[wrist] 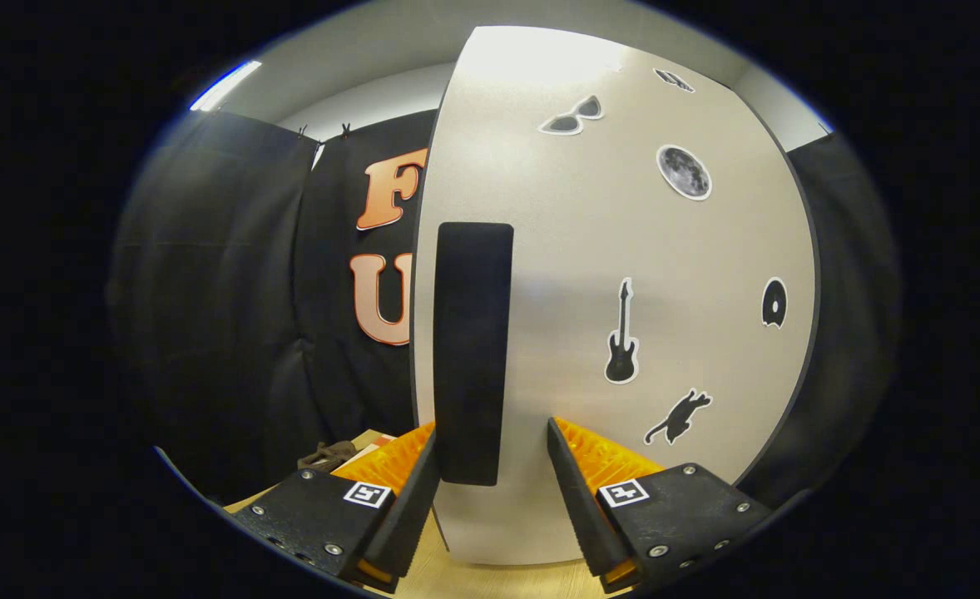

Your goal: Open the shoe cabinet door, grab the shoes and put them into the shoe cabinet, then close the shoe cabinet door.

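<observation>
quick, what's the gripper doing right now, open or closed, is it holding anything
Gripper: open, holding nothing. Its fingers straddle the black handle on the cabinet door; one finger sits beside the handle, the other stands clear of it.

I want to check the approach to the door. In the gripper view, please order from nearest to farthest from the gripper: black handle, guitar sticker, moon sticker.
From the open gripper:
1. Black handle, between the fingers, by the left one.
2. Guitar sticker, on the cabinet door, right of the handle.
3. Moon sticker, higher on the door.
</observation>
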Available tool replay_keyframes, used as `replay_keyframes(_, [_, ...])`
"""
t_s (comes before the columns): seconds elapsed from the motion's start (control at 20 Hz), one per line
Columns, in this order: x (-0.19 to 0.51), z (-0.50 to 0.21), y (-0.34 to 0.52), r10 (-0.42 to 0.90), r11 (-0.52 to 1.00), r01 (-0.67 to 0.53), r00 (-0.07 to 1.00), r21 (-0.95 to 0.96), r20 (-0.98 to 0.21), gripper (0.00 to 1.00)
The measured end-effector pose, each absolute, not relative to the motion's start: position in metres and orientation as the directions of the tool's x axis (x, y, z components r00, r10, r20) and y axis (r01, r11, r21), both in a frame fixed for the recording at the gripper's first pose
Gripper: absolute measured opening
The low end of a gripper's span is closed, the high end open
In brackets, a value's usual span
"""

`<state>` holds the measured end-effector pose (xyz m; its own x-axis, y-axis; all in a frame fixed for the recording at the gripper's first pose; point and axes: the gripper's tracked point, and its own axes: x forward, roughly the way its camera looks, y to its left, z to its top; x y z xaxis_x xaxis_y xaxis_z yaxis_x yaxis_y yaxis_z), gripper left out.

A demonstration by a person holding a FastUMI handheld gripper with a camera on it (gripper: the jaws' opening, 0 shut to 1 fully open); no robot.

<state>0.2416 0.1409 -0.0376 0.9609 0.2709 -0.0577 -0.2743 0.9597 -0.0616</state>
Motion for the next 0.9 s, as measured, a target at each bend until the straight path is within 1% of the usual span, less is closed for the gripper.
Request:
replay_keyframes(0.45, [0.256,-0.037,0.143,0.193,0.979,-0.194,0.981,-0.058,-0.024,0.79])
replay_keyframes(0.6, [0.256,-0.036,0.144,0.177,0.980,-0.178,0.984,-0.088,-0.014,0.80])
replay_keyframes(0.75, [0.256,-0.037,0.145,0.178,0.979,-0.179,0.984,-0.093,-0.017,0.80])
replay_keyframes(0.85, [0.255,-0.036,0.148,0.191,0.979,-0.192,0.981,-0.069,-0.024,0.82])
replay_keyframes(0.9, [0.253,-0.036,0.147,0.194,0.979,-0.196,0.981,-0.058,-0.029,0.85])
